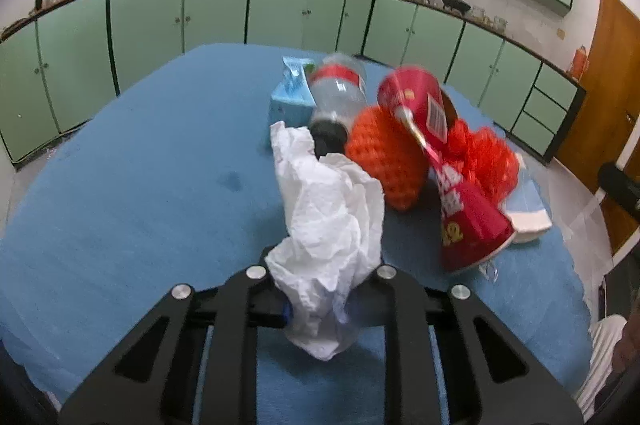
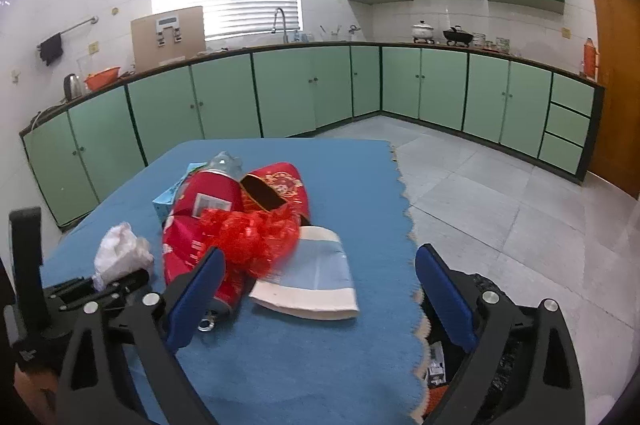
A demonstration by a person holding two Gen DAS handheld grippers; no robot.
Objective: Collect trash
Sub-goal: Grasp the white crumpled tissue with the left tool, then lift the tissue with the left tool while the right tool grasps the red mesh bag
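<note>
Pinching crumpled tissue, the left tongs must lift it clear; right tongs hang spread above the worktop.

Two wrist views, close, facing shared trash pile

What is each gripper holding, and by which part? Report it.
Left gripper: shut on the crumpled white tissue, pinched at its near end. Right gripper: open, holding nothing.
</note>
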